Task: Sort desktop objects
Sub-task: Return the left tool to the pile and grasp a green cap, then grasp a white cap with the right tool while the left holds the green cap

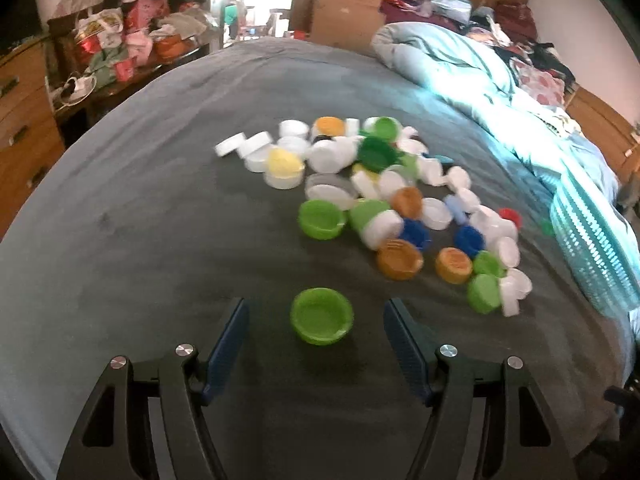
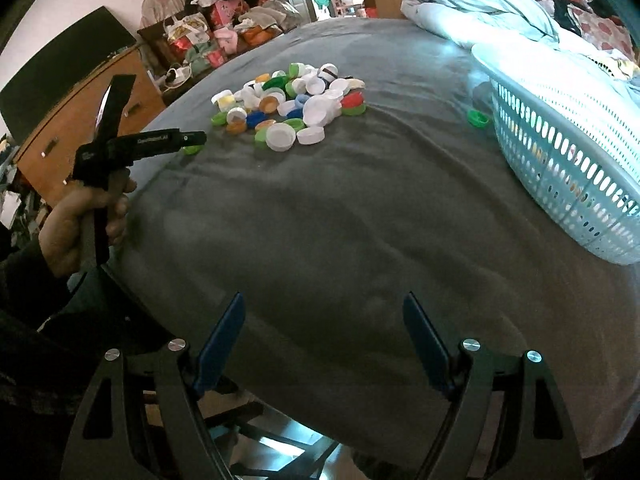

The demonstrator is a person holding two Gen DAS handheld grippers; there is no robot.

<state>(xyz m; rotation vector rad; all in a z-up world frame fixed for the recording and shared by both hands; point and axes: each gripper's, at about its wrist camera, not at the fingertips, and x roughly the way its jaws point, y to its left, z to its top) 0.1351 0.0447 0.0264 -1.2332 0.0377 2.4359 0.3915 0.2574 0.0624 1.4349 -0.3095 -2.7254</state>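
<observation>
My left gripper (image 1: 316,316) wide open, loose round green plastic cap (image 1: 322,316) sitting between blue pads, not touched. Big mixed pile of plastic bottle caps (image 1: 384,188) just beyond on grey blanket (image 1: 140,240). Right gripper (image 2: 324,320) spread wide too, empty. Pale blue perforated basket (image 2: 568,152) far right.

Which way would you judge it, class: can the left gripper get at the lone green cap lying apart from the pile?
Probably yes. The left gripper is open, the green cap sits between its fingers on the grey blanket, and nothing lies between them; the pile is beyond.
</observation>
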